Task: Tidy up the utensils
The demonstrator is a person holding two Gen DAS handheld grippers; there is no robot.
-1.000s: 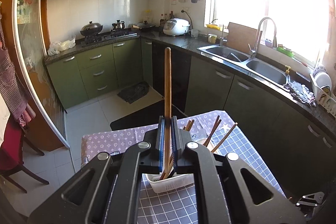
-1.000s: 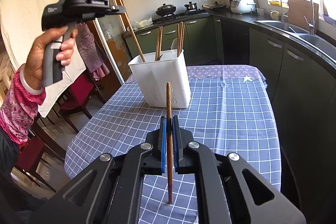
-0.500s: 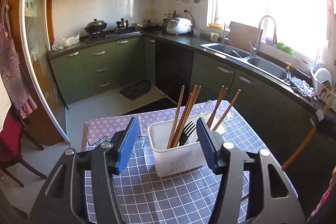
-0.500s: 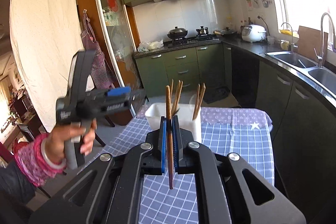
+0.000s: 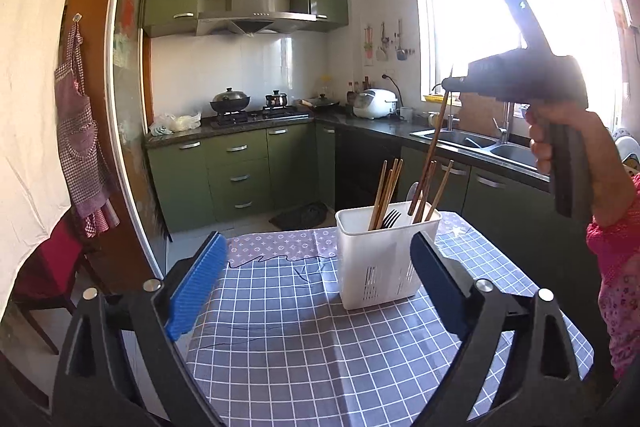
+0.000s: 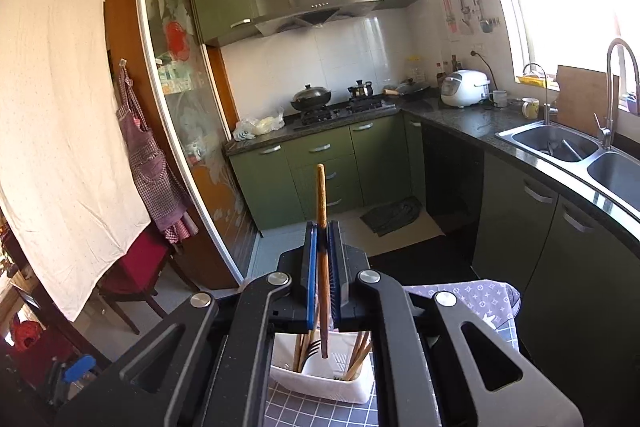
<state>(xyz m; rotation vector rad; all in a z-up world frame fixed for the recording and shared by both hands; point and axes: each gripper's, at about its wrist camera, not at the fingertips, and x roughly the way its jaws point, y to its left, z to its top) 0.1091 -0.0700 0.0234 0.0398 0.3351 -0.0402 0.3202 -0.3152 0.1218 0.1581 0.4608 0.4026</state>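
Note:
A white slotted utensil holder (image 5: pixel 386 259) stands on the checked tablecloth (image 5: pixel 304 339), holding several wooden chopsticks and a dark fork (image 5: pixel 390 219). My left gripper (image 5: pixel 316 287) is open and empty, low in front of the holder. My right gripper (image 6: pixel 323 267) is shut on a wooden chopstick (image 6: pixel 321 195) and holds it upright above the holder (image 6: pixel 320 381), its lower tip over the holder's middle. In the left wrist view the right gripper (image 5: pixel 452 83) hangs over the holder with the chopstick (image 5: pixel 434 139) slanting down into it.
The table sits in a green kitchen. A counter with a double sink (image 6: pixel 568 147) runs along the right. A red chair (image 5: pixel 48 267) stands left of the table. The table's near and right edges are close.
My left gripper has let go of its chopstick, opened wide and drawn back. My right gripper has risen and moved over the holder with its chopstick pointing down into it.

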